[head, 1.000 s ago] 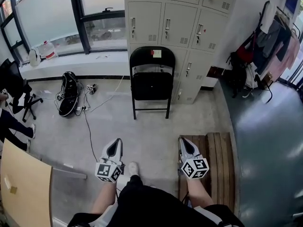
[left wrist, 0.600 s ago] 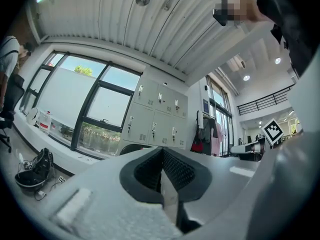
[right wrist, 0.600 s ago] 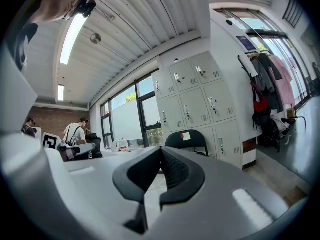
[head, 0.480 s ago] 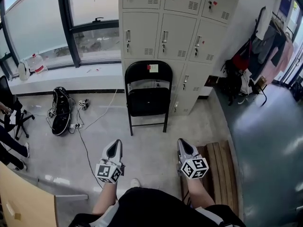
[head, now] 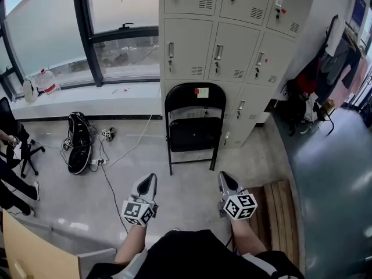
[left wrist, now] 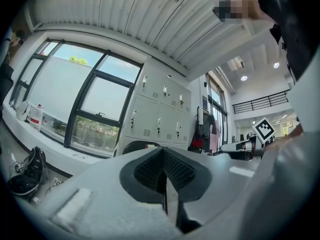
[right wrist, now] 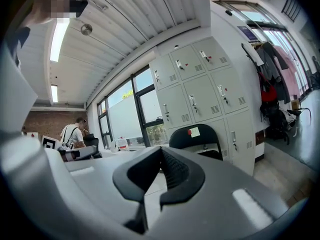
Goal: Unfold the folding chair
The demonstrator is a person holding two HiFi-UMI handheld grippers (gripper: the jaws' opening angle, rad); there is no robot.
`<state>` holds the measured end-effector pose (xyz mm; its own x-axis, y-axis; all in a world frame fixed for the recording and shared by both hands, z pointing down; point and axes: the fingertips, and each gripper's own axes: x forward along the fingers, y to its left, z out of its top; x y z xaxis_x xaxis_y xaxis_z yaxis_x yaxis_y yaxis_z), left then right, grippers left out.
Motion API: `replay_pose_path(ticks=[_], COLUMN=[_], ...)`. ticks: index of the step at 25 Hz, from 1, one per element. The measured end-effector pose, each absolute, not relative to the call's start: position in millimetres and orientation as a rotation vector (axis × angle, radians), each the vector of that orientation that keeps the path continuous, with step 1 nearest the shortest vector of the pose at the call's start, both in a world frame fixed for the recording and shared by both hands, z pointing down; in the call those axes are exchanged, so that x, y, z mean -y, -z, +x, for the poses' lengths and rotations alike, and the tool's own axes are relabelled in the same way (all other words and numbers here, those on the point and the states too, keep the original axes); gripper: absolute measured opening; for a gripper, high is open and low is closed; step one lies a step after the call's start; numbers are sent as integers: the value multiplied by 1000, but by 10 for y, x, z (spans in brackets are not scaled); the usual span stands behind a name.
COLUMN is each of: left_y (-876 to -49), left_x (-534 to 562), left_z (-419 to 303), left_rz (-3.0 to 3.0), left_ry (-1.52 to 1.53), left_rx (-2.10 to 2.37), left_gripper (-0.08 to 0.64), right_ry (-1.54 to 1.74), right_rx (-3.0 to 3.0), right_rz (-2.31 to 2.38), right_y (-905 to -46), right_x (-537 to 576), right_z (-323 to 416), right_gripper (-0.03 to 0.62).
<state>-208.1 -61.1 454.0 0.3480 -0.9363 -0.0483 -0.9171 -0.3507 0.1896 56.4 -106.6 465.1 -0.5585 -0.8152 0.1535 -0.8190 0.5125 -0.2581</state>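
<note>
The black folding chair (head: 195, 129) stands folded flat against the grey lockers (head: 232, 51), with a small note stuck on its backrest. It also shows in the left gripper view as a dark backrest edge (left wrist: 135, 145), and in the right gripper view (right wrist: 197, 136). My left gripper (head: 151, 178) and right gripper (head: 224, 175) are held side by side above the floor, well short of the chair, pointing toward it. Both are shut with nothing between the jaws (left wrist: 164, 170) (right wrist: 161, 171).
A wooden pallet (head: 279, 214) lies on the floor at the right. A black bag (head: 78, 141) and cables lie at the left below the window ledge. An office chair (head: 11, 127) and a person's legs are at the far left. Coats (head: 331, 63) hang at the right.
Both grippers have moved forward toward the chair, which now looks nearer and sits lower in the head view. Their jaws have stayed shut.
</note>
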Motion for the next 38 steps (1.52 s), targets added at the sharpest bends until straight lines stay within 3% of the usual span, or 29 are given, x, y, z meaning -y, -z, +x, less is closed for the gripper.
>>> replay_pose_path(ticks=[8,24,38], left_y=[-4787,-4438,-4741], left_x=[969,2672,3778], left_z=[-1991,-2360,-1963], left_rz=[2463,2441,2432], left_ry=[190,249,181], left_rx=[1619,1798,1733], left_gripper=[0,0,0], right_ry=[-482,-360,-519], right_rx=[2711,2831,2757], right_rz=[1373,1183,1256], right_y=[-4802,-4768,-5097], right_x=[1533,3667,4468], right_z=[288,-284,143], right_gripper=[3,3,3])
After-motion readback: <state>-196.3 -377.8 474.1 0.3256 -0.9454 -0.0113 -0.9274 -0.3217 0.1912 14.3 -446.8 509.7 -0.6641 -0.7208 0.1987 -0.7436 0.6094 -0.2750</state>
